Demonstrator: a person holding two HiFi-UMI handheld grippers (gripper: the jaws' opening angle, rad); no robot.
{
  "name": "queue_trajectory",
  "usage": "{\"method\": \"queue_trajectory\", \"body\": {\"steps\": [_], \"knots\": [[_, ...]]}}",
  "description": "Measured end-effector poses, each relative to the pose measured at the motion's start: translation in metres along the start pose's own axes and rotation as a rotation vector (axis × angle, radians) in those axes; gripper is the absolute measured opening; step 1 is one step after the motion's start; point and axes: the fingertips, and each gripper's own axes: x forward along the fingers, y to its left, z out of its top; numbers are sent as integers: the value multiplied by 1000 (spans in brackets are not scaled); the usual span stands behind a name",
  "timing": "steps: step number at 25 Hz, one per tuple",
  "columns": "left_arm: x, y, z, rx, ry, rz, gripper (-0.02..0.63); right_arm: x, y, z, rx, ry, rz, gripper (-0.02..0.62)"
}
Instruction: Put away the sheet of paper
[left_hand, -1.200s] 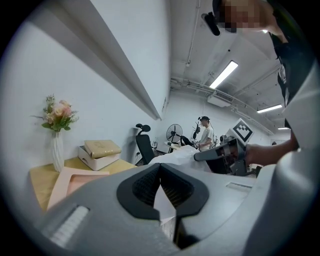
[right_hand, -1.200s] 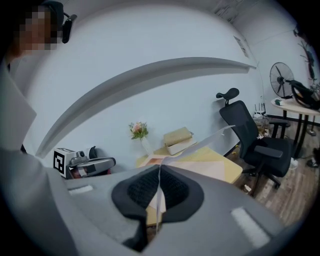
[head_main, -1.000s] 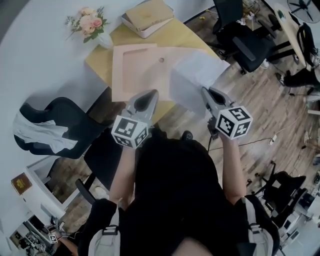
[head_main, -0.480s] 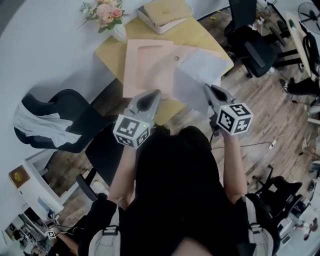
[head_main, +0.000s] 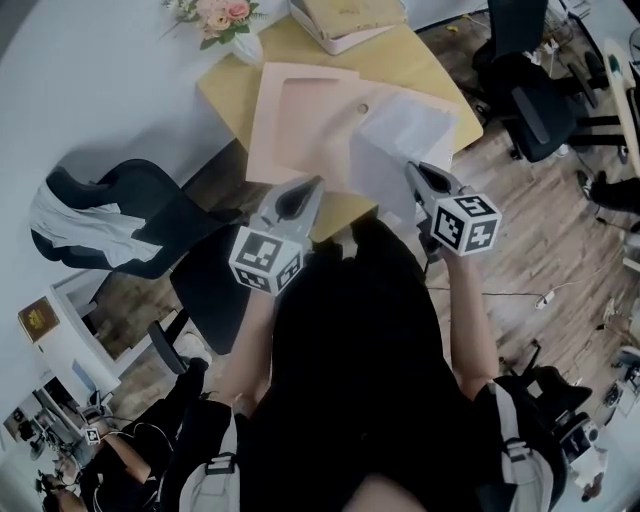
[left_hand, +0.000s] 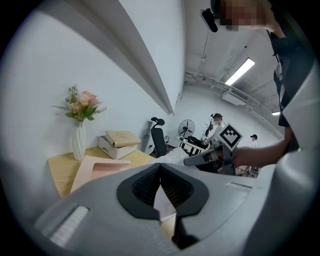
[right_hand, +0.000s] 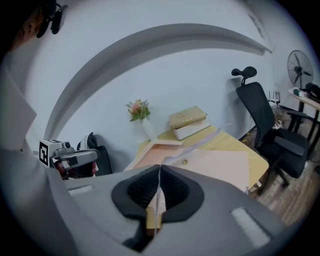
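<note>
Gripping the sheet of paper (head_main: 402, 135) by its near edge, my right claw (head_main: 411, 169) is clamped shut on it just off the front of the yellow desk (head_main: 225, 92), as seen from the head camera. The white sheet reaches away from the claw over the right half of a pink folder (head_main: 300, 120) that lies open and flat on the desk, a small round snap (head_main: 362, 107) showing on the folder just beside the sheet's left edge. Whether the sheet rests on the folder or hangs just above it I cannot tell. In the right gripper view the paper runs edge-on between the dark pads (right_hand: 172, 192), which are pressed together on it, and carries on over the folder toward the wall. My left claw (head_main: 311, 184) hovers to the left of the sheet, at the desk's front edge near the folder's near side. Its jaws are together at the tips and nothing is caught in them. The left gripper view shows the pads (left_hand: 145, 187) meeting, with a bit of white paper and desk visible beyond through the gap below them. At the back of the desk, a white vase of pink flowers (head_main: 228, 18) stands at the left corner, and a tan box stacked on a white one (head_main: 352, 20) sits to its right. A black office chair (head_main: 540, 90) stands on the wooden floor to the right of the desk, and another chair draped with a white cloth (head_main: 75, 225) is at the left.
</note>
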Motion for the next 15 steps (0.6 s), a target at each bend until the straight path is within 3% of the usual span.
{"method": "queue_trajectory", "body": {"steps": [15], "knots": [[58,-28,13,12,34,111,8,48,-66,-26,47,139,122,3]]}}
